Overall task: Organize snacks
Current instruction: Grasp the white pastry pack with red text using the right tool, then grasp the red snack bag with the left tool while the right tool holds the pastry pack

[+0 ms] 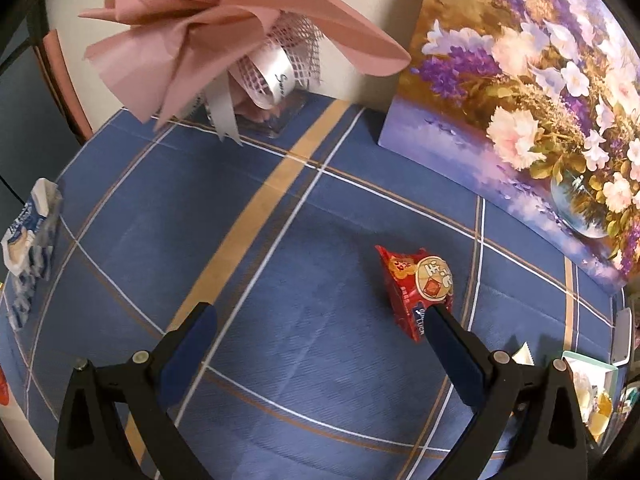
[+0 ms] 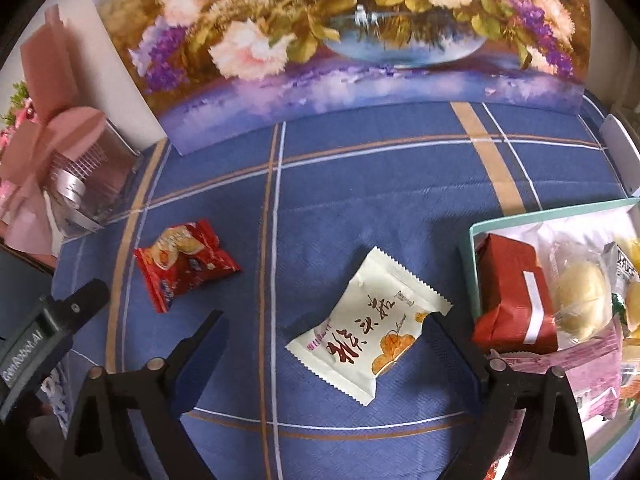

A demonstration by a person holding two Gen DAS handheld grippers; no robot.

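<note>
right gripper [image 2: 326,330] jaws wide apart, holding nothing. cream pastry packet [image 2: 366,326] lies flat on the blue plaid tablecloth [image 2: 360,184], between the fingers but toward the right one, whose tip overlaps the packet's right edge; cannot tell if it touches. teal-rimmed tray [image 2: 474,236], already loaded with a red wrapped box [image 2: 510,292] and a clear-bagged bun [image 2: 580,300], sits just right of that finger.

left gripper [image 1: 320,316] also spread wide and empty. red cracker packet [image 1: 418,284] lies ahead at its right finger, the tip overlapping the packet's near end.

judged step: pick up the cream packet and move it right into the tray. to do it well: shift the claw right so the packet is centred, drop low, close across the puffed middle rather than the crimped edge; flat film may slide on cloth.

cream packet: pillow-shaped, serrated ends, red brush characters, orange fruit print. red packet: crinkled, round cracker picture, slightly folded.
</note>
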